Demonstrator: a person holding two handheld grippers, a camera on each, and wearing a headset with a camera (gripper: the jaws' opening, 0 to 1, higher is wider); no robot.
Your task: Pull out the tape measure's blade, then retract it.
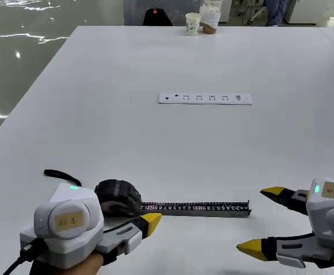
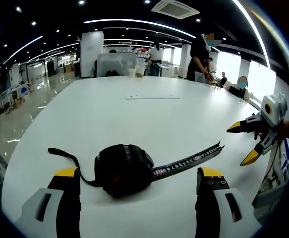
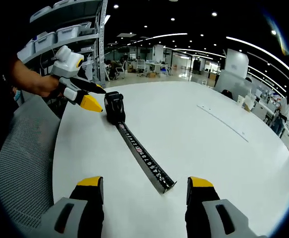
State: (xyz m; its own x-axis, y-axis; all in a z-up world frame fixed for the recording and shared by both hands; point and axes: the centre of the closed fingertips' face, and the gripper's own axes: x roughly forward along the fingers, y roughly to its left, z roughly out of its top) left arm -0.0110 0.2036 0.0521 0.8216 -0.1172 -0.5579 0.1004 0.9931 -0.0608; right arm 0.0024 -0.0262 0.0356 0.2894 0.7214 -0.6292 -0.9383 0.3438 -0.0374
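Holding my left gripper (image 2: 138, 172) and right gripper (image 1: 261, 219) open and empty, I judge the round black tape-measure case (image 1: 118, 196) firm to clamp, its thin dark blade (image 1: 195, 207) springy, best pinched at its right tip.

Printed scale numerals, tape measure blade (image 1: 195, 207)

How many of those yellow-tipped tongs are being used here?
2. The left tongs are at the near left, open, with the tape measure's case between them. The right tongs are at the near right, open, by the blade's free end.
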